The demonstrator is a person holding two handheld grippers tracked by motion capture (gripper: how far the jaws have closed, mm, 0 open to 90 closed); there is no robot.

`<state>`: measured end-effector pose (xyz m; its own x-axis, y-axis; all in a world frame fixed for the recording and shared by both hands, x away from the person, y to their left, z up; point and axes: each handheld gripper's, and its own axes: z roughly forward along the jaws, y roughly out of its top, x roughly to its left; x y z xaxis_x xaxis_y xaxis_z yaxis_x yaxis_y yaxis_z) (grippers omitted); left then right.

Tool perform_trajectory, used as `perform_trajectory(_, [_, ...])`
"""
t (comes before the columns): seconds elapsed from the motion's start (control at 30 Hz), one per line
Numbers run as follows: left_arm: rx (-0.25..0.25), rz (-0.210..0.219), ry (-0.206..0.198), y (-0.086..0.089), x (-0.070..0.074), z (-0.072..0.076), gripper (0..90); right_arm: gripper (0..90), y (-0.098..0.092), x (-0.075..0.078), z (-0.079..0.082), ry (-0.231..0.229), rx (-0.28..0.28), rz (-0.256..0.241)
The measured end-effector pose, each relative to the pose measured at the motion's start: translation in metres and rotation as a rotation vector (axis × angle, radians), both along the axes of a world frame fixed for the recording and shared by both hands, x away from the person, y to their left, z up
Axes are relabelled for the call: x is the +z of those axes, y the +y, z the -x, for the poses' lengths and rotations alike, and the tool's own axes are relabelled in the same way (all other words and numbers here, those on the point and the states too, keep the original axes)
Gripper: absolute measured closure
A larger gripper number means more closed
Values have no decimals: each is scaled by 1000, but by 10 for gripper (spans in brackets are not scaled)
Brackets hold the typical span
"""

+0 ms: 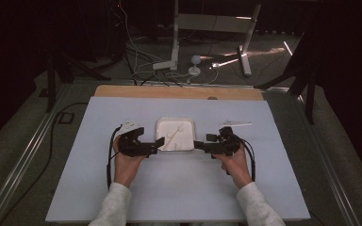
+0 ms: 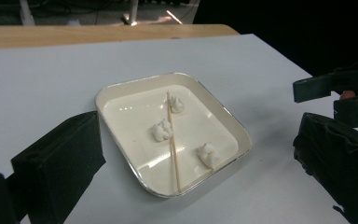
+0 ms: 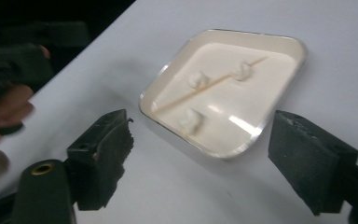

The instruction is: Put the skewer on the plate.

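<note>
Both tongs, left tongs (image 1: 159, 142) and right tongs (image 1: 198, 144), are black with blocky padded jaws; a black cable trails from each. The person wears light grey sleeves (image 1: 114, 205).

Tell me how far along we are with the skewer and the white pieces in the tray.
Early. The skewer lies loose in the tray beside three white pieces, none visibly threaded on it. The left gripper and right gripper flank the tray, both open and holding nothing. Picking up skewer and pieces remains.

Left gripper (image 1: 159, 143): I hold it low, pointing inward to the right, fingers (image 2: 58, 163) spread wide.
Right gripper (image 1: 199, 144): mirrored, pointing left, fingers (image 3: 100, 156) wide apart.
Forearms: sleeved, angled in from my side.
</note>
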<state>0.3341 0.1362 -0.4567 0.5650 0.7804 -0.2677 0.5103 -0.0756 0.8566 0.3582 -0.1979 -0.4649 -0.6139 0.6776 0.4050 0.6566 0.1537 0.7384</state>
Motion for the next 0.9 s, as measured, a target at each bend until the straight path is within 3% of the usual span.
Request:
perform_trajectory(0.13, [-11, -19, -18, 10, 5, 9, 19, 159, -16, 3, 10, -22, -4, 19])
perform_trajectory(0.23, [-17, -49, -43, 18, 7, 17, 19, 139, -28, 6, 19, -66, -17, 79])
perform_trajectory(0.33, [-8, -37, -59, 29, 8, 25, 19, 137, -40, 7, 28, -115, -46, 127])
perform_trajectory(0.47, [24, -21, -89, 46, 2, 35, 19, 133, -59, 4, 41, -138, -92, 105])
perform_trajectory(0.67, [50, -50, -139, 63, -3, 51, 15, 40, -82, -6, 56, -149, -137, 122])
perform_trajectory(0.8, [69, -78, -139, 68, -8, 57, 15, 20, -95, -10, 66, -163, -172, 128])
perform_trajectory(0.9, [77, -64, -134, 73, -10, 61, 14, 15, -102, -13, 73, -166, -189, 121])
